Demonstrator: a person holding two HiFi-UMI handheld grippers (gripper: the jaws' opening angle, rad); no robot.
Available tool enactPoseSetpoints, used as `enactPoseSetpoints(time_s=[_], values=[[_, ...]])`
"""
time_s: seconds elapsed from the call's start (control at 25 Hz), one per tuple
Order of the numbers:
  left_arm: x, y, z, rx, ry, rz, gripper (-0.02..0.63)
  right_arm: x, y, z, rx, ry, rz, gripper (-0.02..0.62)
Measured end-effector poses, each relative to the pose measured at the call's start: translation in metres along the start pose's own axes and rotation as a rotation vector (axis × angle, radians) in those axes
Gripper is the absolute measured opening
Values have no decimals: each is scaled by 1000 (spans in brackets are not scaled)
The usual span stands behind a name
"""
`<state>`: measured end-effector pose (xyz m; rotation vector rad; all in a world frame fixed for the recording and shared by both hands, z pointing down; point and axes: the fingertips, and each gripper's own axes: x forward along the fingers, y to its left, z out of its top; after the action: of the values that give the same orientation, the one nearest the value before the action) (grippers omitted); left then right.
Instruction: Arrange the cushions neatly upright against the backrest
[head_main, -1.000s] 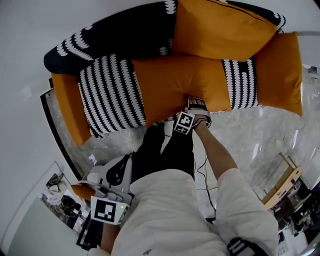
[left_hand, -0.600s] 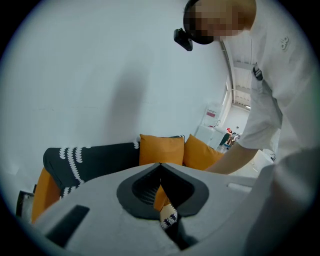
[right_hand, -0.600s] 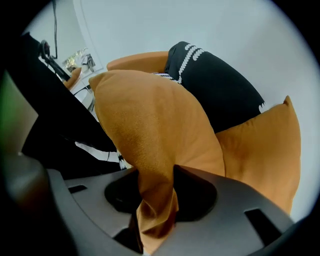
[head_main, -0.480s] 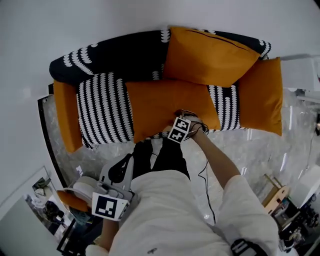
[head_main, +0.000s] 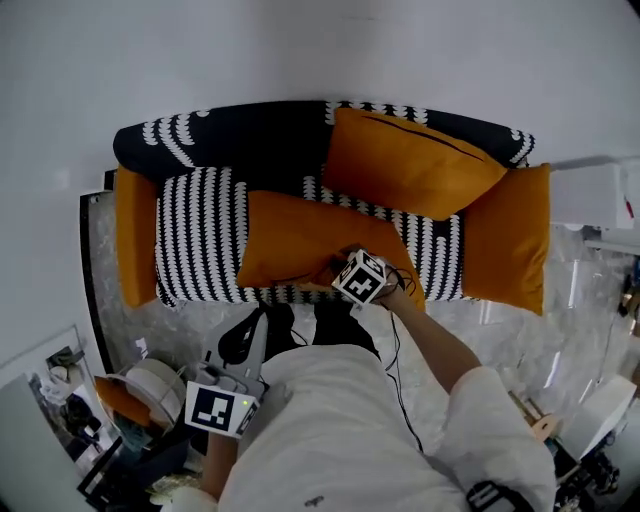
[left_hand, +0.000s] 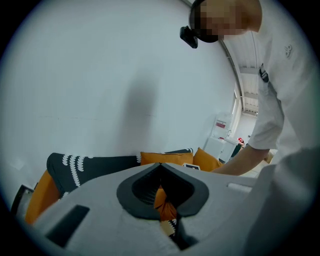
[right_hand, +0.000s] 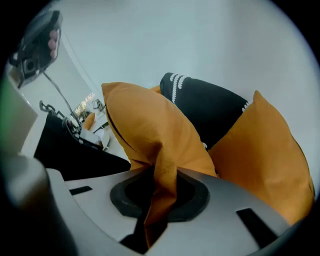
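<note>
Orange cushion (head_main: 300, 240): long axis across the seat (head_main: 200, 245), near edge pinched in the right gripper (right_hand: 160, 192), whose jaws have just been closing on that fabric; backrest (head_main: 250, 135) directly beyond; left gripper (head_main: 243, 345) well back, jaws together, empty.

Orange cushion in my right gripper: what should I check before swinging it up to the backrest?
1. Grip: ok; jaws of the right gripper have just been closing and pinch a fold of the orange cushion.
2. Cushion lifted clear of the seat: cannot tell.
3. Free spot: ok; the backrest is bare left of the second cushion.
4. Held cushion upright: not ok.
5. Clearance: ok; the left gripper is well back from the seat.
</note>
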<state>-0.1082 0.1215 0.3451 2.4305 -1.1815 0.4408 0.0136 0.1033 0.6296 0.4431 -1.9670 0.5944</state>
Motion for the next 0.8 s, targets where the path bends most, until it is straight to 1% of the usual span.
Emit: enactPoseSetpoints(time_s=[0.08, 0.24, 0.36, 0.48, 0.56, 0.72, 0.8], values=[[3, -4, 2, -9, -14, 21, 12, -7, -5, 10, 80, -46, 39, 57], [2, -7, 3, -25, -24, 73, 11, -21, -20, 33, 293, -158, 128, 57], [1, -4, 3, -37, -27, 110, 11, -32, -35, 55, 402, -237, 177, 57], [-4, 3, 3, -57, -34, 140, 12, -39, -45, 79, 465, -306, 210, 55], [-8, 9, 3, -69, -37, 145, 12, -42, -47, 99, 492, -344, 229, 54], [-13, 23, 3, -87, -52, 125, 12, -46, -48, 133, 528, -408, 225, 52], [-17, 33, 6, -89, -66, 104, 12, -48, -47, 146, 567, -442, 221, 50]])
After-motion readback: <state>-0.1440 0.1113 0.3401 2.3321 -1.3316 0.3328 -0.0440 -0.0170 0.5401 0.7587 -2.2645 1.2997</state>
